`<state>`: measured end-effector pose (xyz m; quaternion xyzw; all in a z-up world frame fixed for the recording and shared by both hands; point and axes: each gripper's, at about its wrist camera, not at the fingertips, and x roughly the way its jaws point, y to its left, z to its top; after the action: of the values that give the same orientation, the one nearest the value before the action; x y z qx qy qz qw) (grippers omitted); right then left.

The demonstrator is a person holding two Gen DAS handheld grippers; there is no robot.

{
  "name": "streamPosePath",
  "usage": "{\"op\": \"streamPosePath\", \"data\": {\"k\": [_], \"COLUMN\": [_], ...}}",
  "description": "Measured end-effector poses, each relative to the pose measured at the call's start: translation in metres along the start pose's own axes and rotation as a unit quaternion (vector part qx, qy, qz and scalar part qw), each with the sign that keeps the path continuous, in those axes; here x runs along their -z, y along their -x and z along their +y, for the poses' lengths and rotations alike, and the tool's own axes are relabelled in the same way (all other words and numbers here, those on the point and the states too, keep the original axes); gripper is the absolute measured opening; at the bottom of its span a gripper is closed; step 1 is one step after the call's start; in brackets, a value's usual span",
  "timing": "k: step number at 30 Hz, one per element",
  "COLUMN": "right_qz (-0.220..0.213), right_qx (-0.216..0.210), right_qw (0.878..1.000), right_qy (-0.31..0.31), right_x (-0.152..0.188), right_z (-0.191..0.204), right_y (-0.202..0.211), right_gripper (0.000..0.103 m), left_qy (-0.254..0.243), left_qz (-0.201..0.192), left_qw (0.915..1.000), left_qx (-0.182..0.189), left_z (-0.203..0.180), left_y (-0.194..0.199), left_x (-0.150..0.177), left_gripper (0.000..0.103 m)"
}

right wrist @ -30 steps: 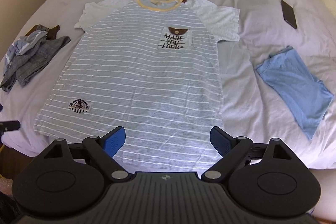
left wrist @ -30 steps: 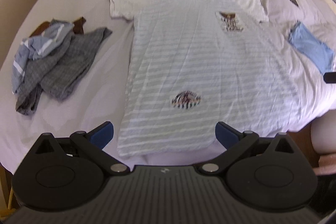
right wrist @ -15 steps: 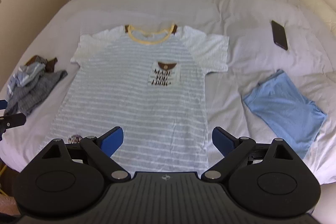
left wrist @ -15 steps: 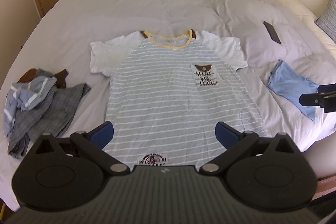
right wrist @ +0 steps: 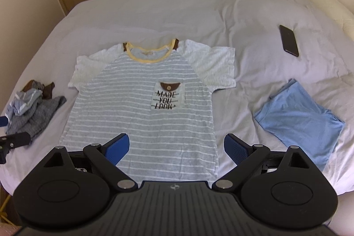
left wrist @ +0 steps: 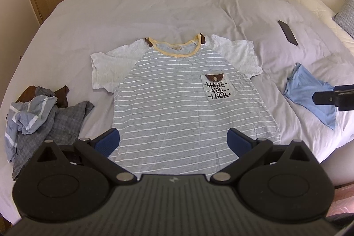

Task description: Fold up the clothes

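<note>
Both tools have pulled back and risen since the earlier frame. The left tool (left wrist: 173, 140) and right tool (right wrist: 176, 145) gape wide, empty. The striped T-shirt (left wrist: 177, 103) lies flat at frame centre on the bed (left wrist: 132, 14); being soft and light, it is probably best pinched at a sleeve (right wrist: 219, 65) edge.

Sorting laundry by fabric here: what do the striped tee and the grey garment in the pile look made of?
Striped tee: probably soft cotton jersey, matte; it lies limp and flat with fine wrinkles. Grey garment: seemingly a thinner woven cloth, matte, showing a faint check pattern and crumpled folds. Fibre content cannot be told from the look.
</note>
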<state>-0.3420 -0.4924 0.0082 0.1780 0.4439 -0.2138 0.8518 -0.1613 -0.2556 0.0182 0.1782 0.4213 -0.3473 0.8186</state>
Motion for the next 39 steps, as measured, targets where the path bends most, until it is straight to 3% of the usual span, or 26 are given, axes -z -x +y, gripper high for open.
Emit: {"op": "streamPosePath", "data": {"k": [10,18,26,34,39], "right_qz": [0.007,0.012,0.006,-0.003,-0.007], "right_qx": [-0.016,-0.022,0.019,0.069,0.084], "right_qw": [1.000,1.000,1.000,0.997,0.995], "right_qy": [0.000,0.018,0.011,-0.033,-0.050], "right_x": [-0.008,-0.014,-0.025,-0.031,-0.030], "right_z": [-0.002,0.018,0.065,0.144,0.192], "right_y": [-0.019,-0.039,-0.055,-0.067,-0.073], "right_gripper": [0.095,0.095,0.095,0.095,0.095], "left_qy": [0.022,0.030,0.016,-0.049,-0.103], "left_qz": [0.005,0.011,0.002,-0.004,0.007], "left_qw": [0.9994,0.9987,0.9998,0.9973,0.9927], "left_qx": [-0.026,-0.040,-0.011,0.054,0.062], "left_z": [0.004,0.035,0.106,0.200,0.237], "left_y": [0.000,0.003,-0.011,-0.032,-0.056], "left_x": [-0.007,-0.001,-0.006,-0.023,-0.038], "left_gripper": [0.102,0.102,0.102,0.102,0.102]}}
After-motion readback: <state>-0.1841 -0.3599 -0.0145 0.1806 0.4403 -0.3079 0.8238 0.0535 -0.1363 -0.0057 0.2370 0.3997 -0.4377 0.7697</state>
